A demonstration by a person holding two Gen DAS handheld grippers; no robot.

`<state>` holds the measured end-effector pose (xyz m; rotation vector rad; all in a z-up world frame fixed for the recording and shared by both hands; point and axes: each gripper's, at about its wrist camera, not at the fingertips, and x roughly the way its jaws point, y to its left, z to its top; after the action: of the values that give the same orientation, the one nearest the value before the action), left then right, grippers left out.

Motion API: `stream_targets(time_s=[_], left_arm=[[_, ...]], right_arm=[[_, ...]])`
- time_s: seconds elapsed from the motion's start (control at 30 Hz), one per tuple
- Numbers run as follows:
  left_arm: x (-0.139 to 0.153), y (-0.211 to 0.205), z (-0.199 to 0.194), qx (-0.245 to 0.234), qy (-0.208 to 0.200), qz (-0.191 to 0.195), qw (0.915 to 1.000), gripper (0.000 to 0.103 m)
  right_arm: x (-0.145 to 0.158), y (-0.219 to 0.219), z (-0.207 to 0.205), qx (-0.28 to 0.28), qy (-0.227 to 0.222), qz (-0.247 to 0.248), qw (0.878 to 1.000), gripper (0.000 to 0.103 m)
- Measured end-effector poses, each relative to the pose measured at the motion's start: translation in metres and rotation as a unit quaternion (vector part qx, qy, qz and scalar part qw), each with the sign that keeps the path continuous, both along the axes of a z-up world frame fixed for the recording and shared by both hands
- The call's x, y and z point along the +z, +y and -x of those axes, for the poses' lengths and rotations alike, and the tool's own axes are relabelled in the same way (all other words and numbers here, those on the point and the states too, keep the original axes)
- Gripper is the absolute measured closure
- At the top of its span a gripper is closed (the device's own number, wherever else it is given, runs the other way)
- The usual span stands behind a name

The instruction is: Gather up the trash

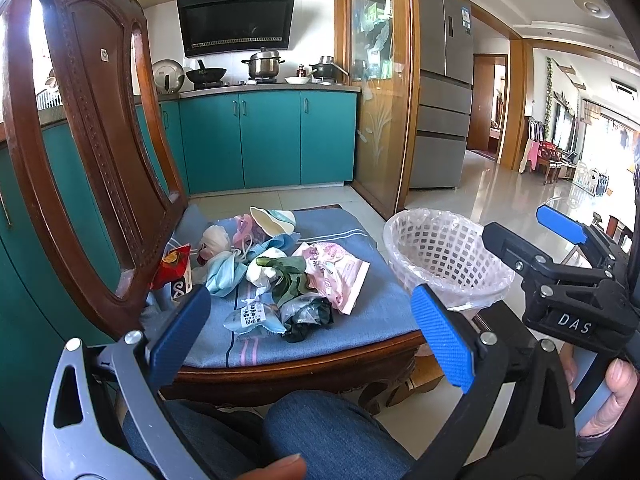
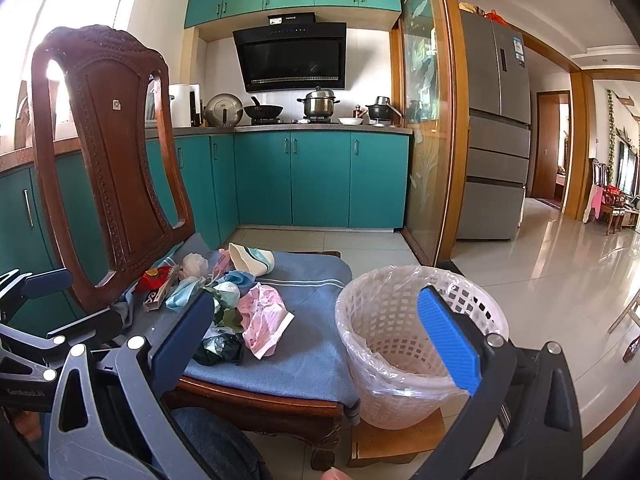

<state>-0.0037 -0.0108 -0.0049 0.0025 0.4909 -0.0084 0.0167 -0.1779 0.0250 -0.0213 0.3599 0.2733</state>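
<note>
A pile of trash [image 1: 276,276] lies on the blue cushion [image 1: 372,304] of a wooden chair: a pink wrapper [image 1: 336,276], a red packet [image 1: 172,264], crumpled blue and green plastic, a clear label bag [image 1: 250,318]. The pile also shows in the right wrist view [image 2: 232,312]. A white lattice bin [image 1: 444,256] lined with clear plastic stands right of the chair, also in the right wrist view [image 2: 404,344]. My left gripper [image 1: 312,332] is open and empty, just before the pile. My right gripper [image 2: 320,344] is open and empty, between chair and bin; it shows in the left wrist view [image 1: 520,240].
The carved chair back [image 1: 92,128] rises at the left. Teal kitchen cabinets [image 1: 268,140] and a stove with pots stand behind. A glass partition [image 1: 376,92] and a fridge [image 1: 440,80] are to the right. The bin rests on a low wooden stool [image 2: 396,444]. The person's knees [image 1: 320,432] are below.
</note>
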Motion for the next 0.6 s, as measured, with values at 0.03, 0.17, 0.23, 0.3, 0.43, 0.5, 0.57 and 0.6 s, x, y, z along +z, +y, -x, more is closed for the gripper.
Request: stream_targets(time_s=[0.03, 0.17, 0.23, 0.3, 0.43, 0.5, 0.57, 0.6], left_arm=[[-0.0008, 0.0007, -0.001, 0.0, 0.001, 0.0, 1.0, 0.003], [-0.0011, 0.0006, -0.0006, 0.0, 0.0, 0.001, 1.0, 0.003], [-0.001, 0.0006, -0.0008, 0.0, 0.0, 0.001, 1.0, 0.003], [-0.0007, 0.0009, -0.0011, 0.0, 0.0, 0.001, 1.0, 0.003], [-0.0011, 0.0006, -0.0008, 0.0, 0.001, 0.001, 1.0, 0.003], [-0.0013, 0.0005, -0.0009, 0.0, 0.002, 0.001, 1.0, 0.003], [-0.0018, 0.0002, -0.0007, 0.0, 0.003, 0.0, 1.0, 0.003], [-0.0024, 0.0001, -0.0008, 0.0, 0.004, 0.0, 1.0, 0.003]], right_arm=[[0.0003, 0.0, -0.0002, 0.0, 0.0, 0.0, 1.0, 0.003], [0.0005, 0.0006, 0.0002, 0.0, 0.0, 0.0, 1.0, 0.003], [0.0005, 0.0001, -0.0001, 0.0, 0.0, 0.0, 1.0, 0.003], [0.0004, -0.0001, -0.0002, 0.0, 0.0, 0.0, 1.0, 0.003], [0.0006, 0.0, -0.0001, 0.0, 0.0, 0.0, 1.0, 0.003], [0.0005, 0.0003, 0.0003, 0.0, 0.0, 0.0, 1.0, 0.003], [0.0002, -0.0002, 0.0, 0.0, 0.0, 0.0, 1.0, 0.003], [0.0002, -0.0003, -0.0001, 0.0, 0.0, -0.001, 1.0, 0.003]])
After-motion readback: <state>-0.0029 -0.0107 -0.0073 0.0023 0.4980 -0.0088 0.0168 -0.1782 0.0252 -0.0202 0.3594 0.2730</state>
